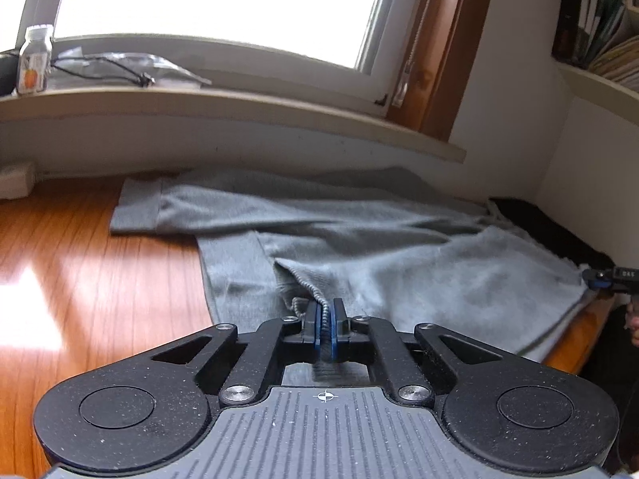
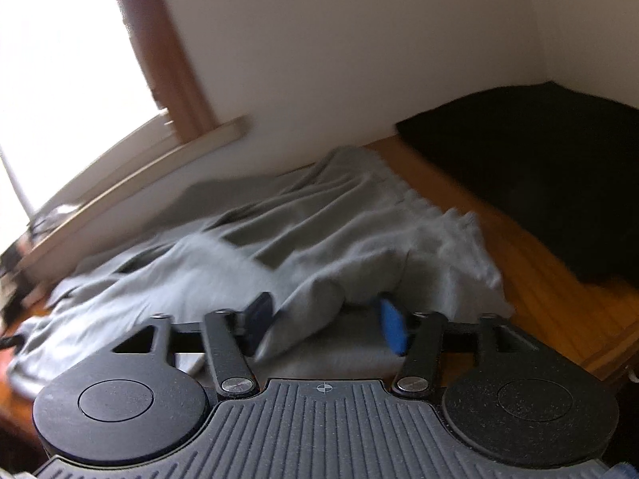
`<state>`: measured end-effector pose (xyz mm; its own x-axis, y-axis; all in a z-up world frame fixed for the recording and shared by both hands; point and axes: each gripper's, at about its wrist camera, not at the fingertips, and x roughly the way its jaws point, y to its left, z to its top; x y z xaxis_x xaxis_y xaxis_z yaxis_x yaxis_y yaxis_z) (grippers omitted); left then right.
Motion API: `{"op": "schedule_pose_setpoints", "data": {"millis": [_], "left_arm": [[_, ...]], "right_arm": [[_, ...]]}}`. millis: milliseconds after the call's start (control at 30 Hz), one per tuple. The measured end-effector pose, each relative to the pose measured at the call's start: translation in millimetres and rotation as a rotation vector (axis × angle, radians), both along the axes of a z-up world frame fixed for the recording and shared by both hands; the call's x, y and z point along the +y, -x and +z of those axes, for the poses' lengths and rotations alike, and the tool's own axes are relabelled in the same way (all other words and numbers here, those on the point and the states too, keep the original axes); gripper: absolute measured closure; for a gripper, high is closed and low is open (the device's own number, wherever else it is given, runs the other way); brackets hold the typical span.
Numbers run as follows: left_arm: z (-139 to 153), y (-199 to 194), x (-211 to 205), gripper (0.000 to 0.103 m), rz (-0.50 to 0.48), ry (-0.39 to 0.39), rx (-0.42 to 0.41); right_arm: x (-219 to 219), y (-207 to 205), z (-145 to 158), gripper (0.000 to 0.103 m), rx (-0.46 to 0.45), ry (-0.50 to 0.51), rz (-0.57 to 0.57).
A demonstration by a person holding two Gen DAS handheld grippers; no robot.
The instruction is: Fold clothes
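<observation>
No legible text in either view. The bottle (image 1: 35,60) label at upper left is too blurred to read.

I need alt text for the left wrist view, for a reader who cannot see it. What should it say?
The left gripper has its jaws shut on a stitched edge of a grey garment spread over a wooden table. Behind it, a windowsill below a bright window holds a small bottle.
</observation>
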<state>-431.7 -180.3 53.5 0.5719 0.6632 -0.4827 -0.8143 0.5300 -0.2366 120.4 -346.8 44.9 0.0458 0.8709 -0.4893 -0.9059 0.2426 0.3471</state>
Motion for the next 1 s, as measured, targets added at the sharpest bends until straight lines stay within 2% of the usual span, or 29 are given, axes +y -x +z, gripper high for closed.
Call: {"op": "schedule_pose_setpoints", "data": {"millis": [133,200,267,367,500,667,767,833,900,1000], "left_arm": [[13,12,-6,0.099,0.019,-0.003,-0.058],[19,19,-9,0.099,0.022,0.0,-0.079],[19,22,-10,0.098,0.021,0.015,-0.065],[17,25,-12,0.098,0.028,0.033,-0.038],[21,27,-14,0.085,0.067,0.005,-0.02],[33,17,-9,0.077,0.05,-0.034,-0.024],[33,1,-3,0.077,0.022,-0.041,-0.012],[29,-11,0,0.077,0.001,-0.036,-0.002],[26,-22,3,0.077,-0.02,-0.031,0.009],[25,-41,9,0.077,-0.066,-0.024,0.013]], "right_arm": [[8,7,0,0.04,-0.091,0.022,-0.083],[7,10,-1,0.048,-0.136,0.037,-0.106],[0,11,-1,0.067,-0.162,0.054,-0.123],[-15,11,-1,0.067,-0.189,0.075,-0.158],[-26,9,8,0.066,-0.208,0.04,-0.195],[-3,15,15,0.052,-0.202,0.015,-0.154],[15,19,9,0.052,-0.212,0.057,-0.147],[16,19,4,0.055,-0.265,0.097,-0.169],[0,15,2,0.061,-0.285,0.106,-0.188],[-21,10,0,0.061,-0.294,0.115,-0.206]]}}
